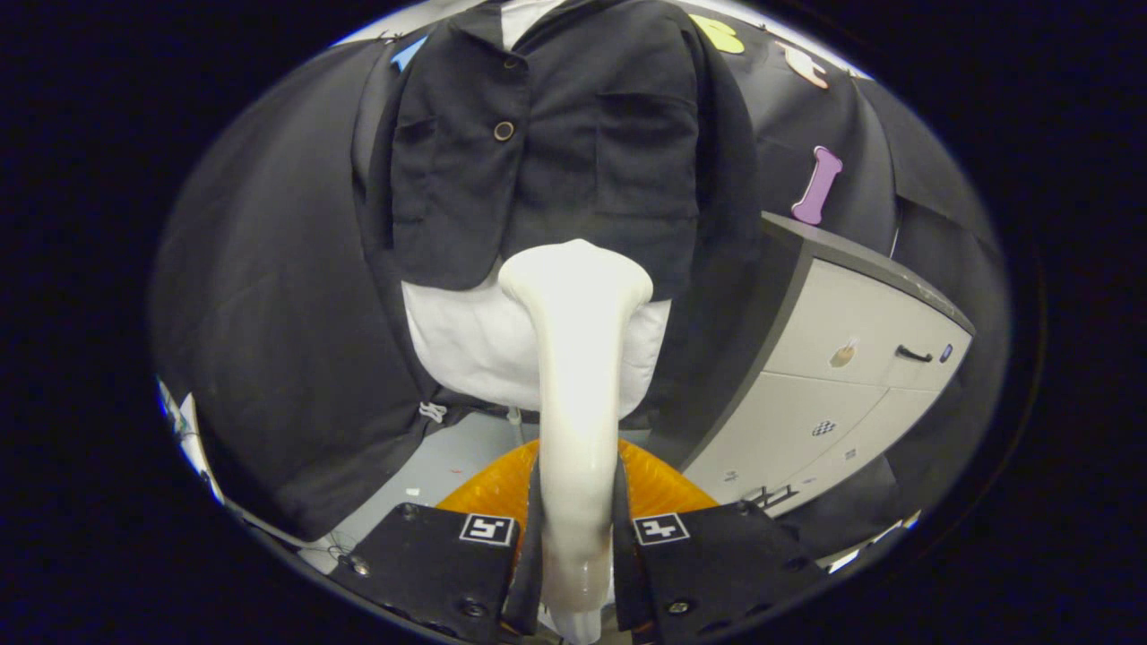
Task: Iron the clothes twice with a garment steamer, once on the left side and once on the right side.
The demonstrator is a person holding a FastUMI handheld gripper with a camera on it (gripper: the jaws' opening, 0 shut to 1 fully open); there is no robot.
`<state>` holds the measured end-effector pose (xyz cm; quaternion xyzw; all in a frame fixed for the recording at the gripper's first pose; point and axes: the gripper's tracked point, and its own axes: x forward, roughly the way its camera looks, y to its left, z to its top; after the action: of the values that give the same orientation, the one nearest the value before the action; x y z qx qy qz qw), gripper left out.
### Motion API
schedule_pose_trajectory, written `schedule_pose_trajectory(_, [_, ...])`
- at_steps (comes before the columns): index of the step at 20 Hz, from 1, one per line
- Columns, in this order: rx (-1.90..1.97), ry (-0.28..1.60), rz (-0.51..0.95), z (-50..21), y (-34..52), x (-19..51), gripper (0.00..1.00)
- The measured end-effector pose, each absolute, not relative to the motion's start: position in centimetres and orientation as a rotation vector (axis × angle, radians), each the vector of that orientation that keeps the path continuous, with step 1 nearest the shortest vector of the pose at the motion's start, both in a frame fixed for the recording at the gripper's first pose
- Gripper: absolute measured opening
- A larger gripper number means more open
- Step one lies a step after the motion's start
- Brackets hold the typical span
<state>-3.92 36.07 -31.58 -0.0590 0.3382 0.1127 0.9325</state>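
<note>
In your gripper view, your tongs (578, 537) are closed on the handle of the glossy white plastic garment steamer (578, 358), both fingers pressing its sides. The steamer rises ahead of the fingers, and its flared head sits at the lower hem of the short black button-front jacket (547, 152), roughly at the middle. You can't tell whether the head touches the cloth. The jacket hangs on a white padded torso form (466, 345). An orange ribbed object (488, 488) lies just beyond your fingers. To the right stands a pale cabinet with a grey top and a black drawer handle (851, 358).
</note>
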Motion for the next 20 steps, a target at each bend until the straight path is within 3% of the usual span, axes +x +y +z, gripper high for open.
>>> schedule_pose_trajectory(6, [-0.136, 0.662, 0.247, -30.5, 36.7, -3.6, 0.35])
schedule_pose_trajectory(20, [-0.078, 0.222, 0.402, -9.3, 44.6, -1.2, 0.35])
